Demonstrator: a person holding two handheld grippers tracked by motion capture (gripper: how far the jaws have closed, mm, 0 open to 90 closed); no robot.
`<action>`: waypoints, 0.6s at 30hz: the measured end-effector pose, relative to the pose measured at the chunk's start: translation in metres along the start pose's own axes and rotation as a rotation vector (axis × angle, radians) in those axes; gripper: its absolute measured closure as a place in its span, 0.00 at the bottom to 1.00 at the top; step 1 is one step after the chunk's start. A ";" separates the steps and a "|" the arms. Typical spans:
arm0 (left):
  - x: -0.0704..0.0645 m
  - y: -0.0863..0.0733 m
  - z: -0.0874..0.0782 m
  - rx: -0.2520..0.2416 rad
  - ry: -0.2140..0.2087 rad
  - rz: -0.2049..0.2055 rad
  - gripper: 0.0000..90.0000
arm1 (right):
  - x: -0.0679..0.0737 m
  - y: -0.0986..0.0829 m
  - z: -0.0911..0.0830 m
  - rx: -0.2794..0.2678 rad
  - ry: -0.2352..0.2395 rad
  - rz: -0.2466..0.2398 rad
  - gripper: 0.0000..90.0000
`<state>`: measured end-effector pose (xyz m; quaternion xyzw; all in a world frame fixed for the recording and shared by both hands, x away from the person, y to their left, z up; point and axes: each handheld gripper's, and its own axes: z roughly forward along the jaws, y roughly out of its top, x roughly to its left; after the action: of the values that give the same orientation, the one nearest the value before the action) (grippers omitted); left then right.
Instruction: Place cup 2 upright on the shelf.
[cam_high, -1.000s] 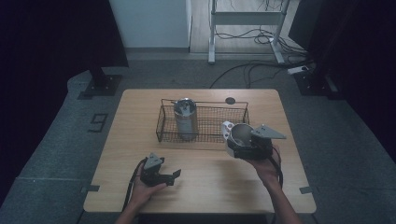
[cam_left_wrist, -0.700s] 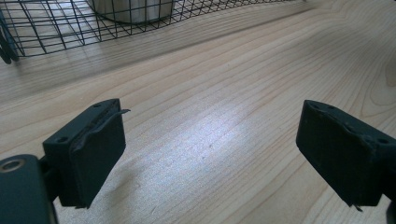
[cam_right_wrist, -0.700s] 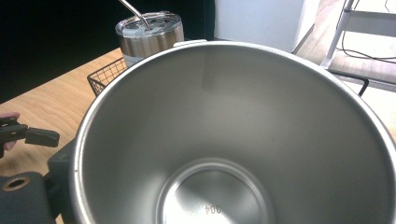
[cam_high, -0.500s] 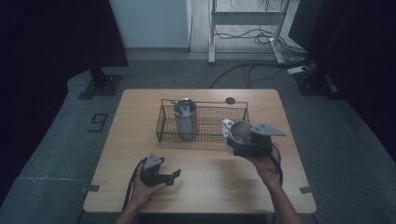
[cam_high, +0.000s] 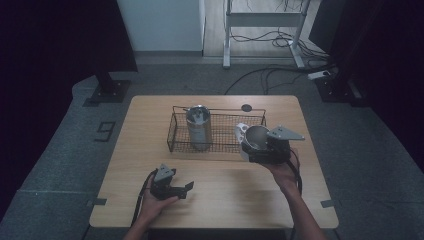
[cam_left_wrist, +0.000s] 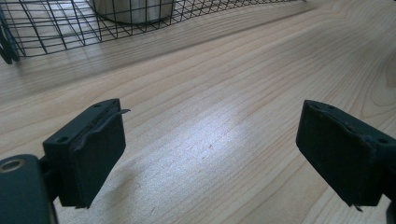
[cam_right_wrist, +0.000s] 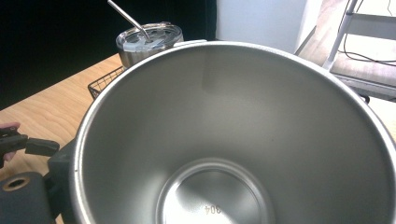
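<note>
My right gripper (cam_high: 254, 146) is shut on an open steel cup (cam_high: 256, 137), held tilted just above the right end of a black wire basket (cam_high: 225, 111). In the right gripper view the cup's bare inside (cam_right_wrist: 233, 140) faces the camera and hides the jaws. A steel tumbler (cam_high: 199, 128) with a clear lid and straw stands upright in the basket's left half; its lid (cam_right_wrist: 149, 38) also shows behind the cup. My left gripper (cam_high: 186, 189) rests low on the wooden table (cam_high: 150, 130) near the front edge, open, with bare wood between its jaws (cam_left_wrist: 212, 149).
The basket's wire front (cam_left_wrist: 46, 28) lies ahead of the left gripper, with the tumbler's base behind it. A small dark disc (cam_high: 246, 107) sits on the table behind the basket. Cables and a metal stand (cam_high: 265, 20) are on the floor beyond the table.
The right gripper with the cup has shifted slightly away from the person, toward the basket. The left gripper has stayed put.
</note>
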<state>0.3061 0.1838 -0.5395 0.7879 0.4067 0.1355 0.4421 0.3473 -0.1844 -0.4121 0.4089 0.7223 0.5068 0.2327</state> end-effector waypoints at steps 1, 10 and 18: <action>0.000 0.000 0.000 0.000 -0.001 -0.001 0.09 | 0.000 0.001 0.000 0.000 0.000 -0.001 0.07; 0.001 0.000 -0.002 -0.003 -0.002 -0.008 0.09 | -0.004 0.007 0.006 0.002 -0.003 0.003 0.07; 0.002 -0.001 -0.002 -0.001 -0.002 -0.011 0.09 | -0.009 0.013 0.013 0.005 -0.010 0.007 0.07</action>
<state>0.3060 0.1866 -0.5392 0.7855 0.4103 0.1326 0.4439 0.3672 -0.1829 -0.4055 0.4146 0.7209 0.5038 0.2338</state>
